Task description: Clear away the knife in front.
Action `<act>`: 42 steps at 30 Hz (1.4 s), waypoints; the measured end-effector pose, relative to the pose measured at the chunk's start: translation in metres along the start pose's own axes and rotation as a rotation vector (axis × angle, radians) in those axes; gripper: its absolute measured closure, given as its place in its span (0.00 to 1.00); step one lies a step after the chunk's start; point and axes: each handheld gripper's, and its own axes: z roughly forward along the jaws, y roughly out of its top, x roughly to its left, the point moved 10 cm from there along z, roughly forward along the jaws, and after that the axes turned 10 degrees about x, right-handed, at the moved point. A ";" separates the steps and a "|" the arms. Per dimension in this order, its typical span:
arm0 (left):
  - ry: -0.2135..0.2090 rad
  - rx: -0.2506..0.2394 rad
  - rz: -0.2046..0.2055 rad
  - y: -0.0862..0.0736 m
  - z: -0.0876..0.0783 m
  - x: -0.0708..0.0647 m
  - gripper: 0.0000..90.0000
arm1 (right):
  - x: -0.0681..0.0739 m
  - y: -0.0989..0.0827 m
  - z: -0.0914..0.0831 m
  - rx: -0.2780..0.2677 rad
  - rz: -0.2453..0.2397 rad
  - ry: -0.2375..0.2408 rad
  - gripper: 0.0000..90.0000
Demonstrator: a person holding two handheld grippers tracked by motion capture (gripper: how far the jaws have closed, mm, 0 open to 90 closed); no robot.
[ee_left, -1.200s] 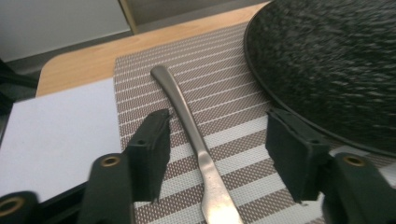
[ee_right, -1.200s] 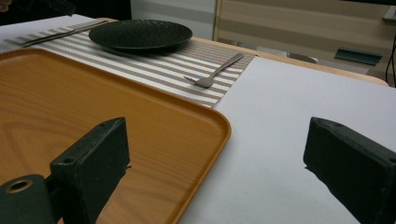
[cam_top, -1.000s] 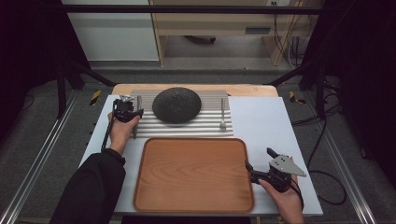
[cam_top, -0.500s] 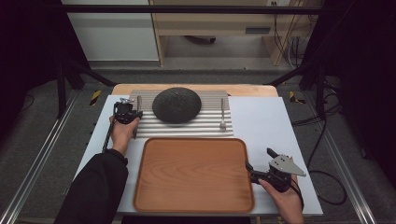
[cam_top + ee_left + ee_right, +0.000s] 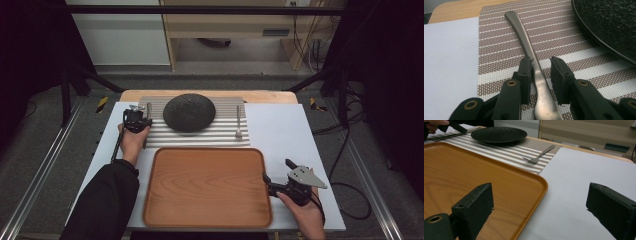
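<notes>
A metal utensil (image 5: 524, 40) lies on the striped placemat (image 5: 496, 52), left of the black plate (image 5: 609, 22). My left gripper (image 5: 541, 72) is open and straddles the utensil's handle low over the mat; the left pad touches it and a gap remains on the right. In the high view that gripper (image 5: 137, 121) sits at the mat's left edge beside the plate (image 5: 189, 112). My right gripper (image 5: 276, 171) rests wide open at the right rim of the wooden tray (image 5: 207, 185). In its own view the right gripper (image 5: 539, 202) spans the tray rim (image 5: 541, 182) and holds nothing.
A fork (image 5: 239, 125) lies on the placemat's right end, also seen as the fork (image 5: 539, 155) beyond the tray. The white table surface (image 5: 290, 130) stretches to the right of the mat and tray. Cables and frame legs stand on the floor around the table.
The left forearm has shifted slightly while its gripper stays at the utensil's handle. The right gripper has not moved.
</notes>
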 end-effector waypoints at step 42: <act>-0.022 -0.034 -0.013 -0.005 -0.026 -0.007 0.89 | -0.002 -0.002 0.001 0.007 0.010 0.002 0.09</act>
